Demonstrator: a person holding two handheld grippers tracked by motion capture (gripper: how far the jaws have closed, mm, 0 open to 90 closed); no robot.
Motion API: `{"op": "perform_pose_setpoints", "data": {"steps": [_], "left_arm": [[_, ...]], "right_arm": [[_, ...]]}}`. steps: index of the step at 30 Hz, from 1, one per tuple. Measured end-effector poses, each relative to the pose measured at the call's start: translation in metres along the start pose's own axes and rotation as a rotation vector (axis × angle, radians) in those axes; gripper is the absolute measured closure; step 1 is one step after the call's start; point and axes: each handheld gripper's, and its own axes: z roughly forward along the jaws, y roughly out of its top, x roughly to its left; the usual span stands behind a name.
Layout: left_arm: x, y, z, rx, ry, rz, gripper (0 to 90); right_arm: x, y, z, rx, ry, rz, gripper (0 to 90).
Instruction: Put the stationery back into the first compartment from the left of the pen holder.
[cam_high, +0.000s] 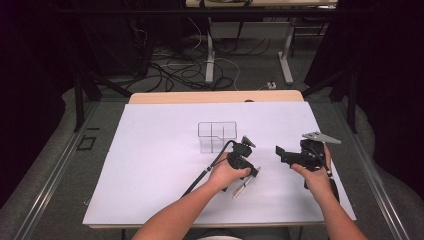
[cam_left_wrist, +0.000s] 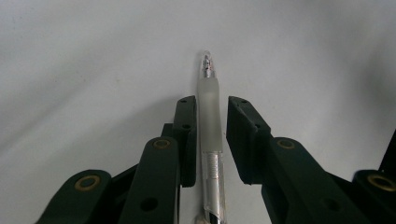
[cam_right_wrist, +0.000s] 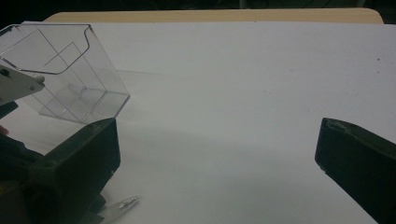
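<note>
Looking down from the high view, I find most of the pen (cam_high: 242, 187) hidden under my left hand and the left gripper (cam_high: 248, 176), so just a short pale stretch pokes out toward the near edge of the white sheet (cam_high: 150, 170). The left gripper view gives it better: the clear pen (cam_left_wrist: 209, 126) lies flat on the sheet between the two black jaws, its tip pointing away and its rear cut off at the bottom; one jaw touches the frosted grip, the other stands a sliver off, so the jaws are nearly shut around it but not yet pinching. The right gripper (cam_high: 281, 152) hovers near the sheet's right side with its jaws spread wide and nothing between them, well apart from the left one. There is broad bare sheet left of my hands and toward the far wooden table edge (cam_high: 215, 97). The clear divided organizer (cam_high: 216, 136) stands just beyond the left gripper; in the right gripper view the organizer (cam_right_wrist: 70, 74) shows partitions and looks empty
</note>
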Motion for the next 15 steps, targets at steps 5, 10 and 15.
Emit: {"op": "perform_pose_setpoints", "data": {"steps": [5,10,15], "left_arm": [[-0.0008,0.0,0.0005,0.007,0.002,0.001,78.1],[-0.0013,0.0002,0.0005,0.011,0.007,-0.004,79.6],[-0.0004,0.0006,0.0001,0.018,0.004,-0.011,79.9]], "right_arm": [[-0.0009,-0.0004,-0.0008,-0.001,-0.002,-0.003,0.0],[-0.0004,-0.0008,-0.0007,-0.008,-0.011,0.001,0.0],[0.0001,-0.0009,-0.0011,0.003,-0.003,0.006,0.0]]}}
